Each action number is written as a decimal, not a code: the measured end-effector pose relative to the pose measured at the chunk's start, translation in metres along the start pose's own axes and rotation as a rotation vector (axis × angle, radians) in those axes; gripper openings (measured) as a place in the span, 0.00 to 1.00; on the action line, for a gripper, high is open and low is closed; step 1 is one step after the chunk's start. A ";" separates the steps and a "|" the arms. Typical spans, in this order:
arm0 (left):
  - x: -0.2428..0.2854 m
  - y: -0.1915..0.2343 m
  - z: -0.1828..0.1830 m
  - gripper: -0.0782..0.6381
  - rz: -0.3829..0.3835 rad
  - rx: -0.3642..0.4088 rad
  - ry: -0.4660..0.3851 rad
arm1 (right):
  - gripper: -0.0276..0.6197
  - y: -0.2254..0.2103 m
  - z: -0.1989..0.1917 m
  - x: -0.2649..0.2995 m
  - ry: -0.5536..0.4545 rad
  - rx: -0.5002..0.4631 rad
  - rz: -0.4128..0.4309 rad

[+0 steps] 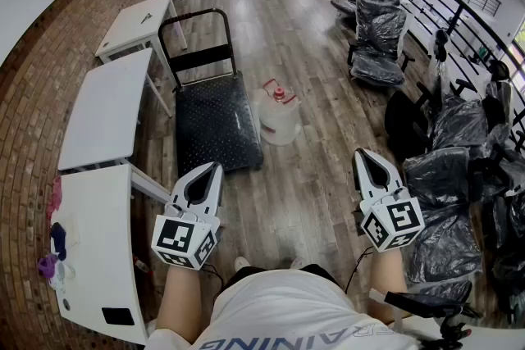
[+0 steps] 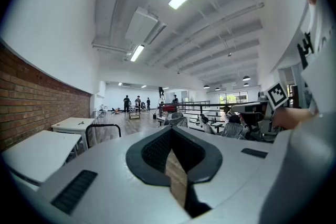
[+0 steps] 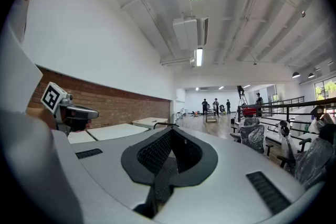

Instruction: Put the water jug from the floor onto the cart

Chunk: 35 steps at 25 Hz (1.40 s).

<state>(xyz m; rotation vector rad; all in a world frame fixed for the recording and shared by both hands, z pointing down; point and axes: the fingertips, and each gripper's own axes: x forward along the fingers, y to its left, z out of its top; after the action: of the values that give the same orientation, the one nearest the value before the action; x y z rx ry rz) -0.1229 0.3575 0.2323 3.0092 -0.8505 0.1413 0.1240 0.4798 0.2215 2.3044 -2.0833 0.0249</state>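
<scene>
Level and pointing forward, we find left gripper (image 1: 216,166) at seven o'clock, right gripper (image 1: 362,152) at five, jaws closed, empty.

One water jug (image 1: 279,119), one cart (image 1: 209,123), three white tables (image 1: 105,106), and two grippers: left gripper (image 1: 215,168), right gripper (image 1: 362,153)

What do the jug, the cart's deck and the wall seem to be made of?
Jug: probably translucent plastic; pale, see-through body. Cart deck: black, matte, perhaps rubber-covered; fine speckled texture. Wall: bare brick; reddish courses with mortar lines.
</scene>
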 end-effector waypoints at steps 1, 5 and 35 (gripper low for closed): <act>0.004 -0.006 -0.001 0.11 -0.002 -0.001 0.002 | 0.05 -0.006 -0.002 -0.002 0.002 -0.002 -0.003; 0.017 -0.028 -0.005 0.11 -0.012 -0.020 0.012 | 0.05 -0.032 -0.011 -0.013 0.019 -0.072 -0.033; 0.153 0.050 -0.031 0.11 -0.026 -0.086 0.050 | 0.05 -0.076 -0.049 0.128 0.138 -0.103 -0.003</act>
<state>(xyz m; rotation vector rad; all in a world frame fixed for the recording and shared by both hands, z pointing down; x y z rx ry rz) -0.0215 0.2357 0.2760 2.9230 -0.7920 0.1738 0.2133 0.3619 0.2739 2.1805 -1.9671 0.0719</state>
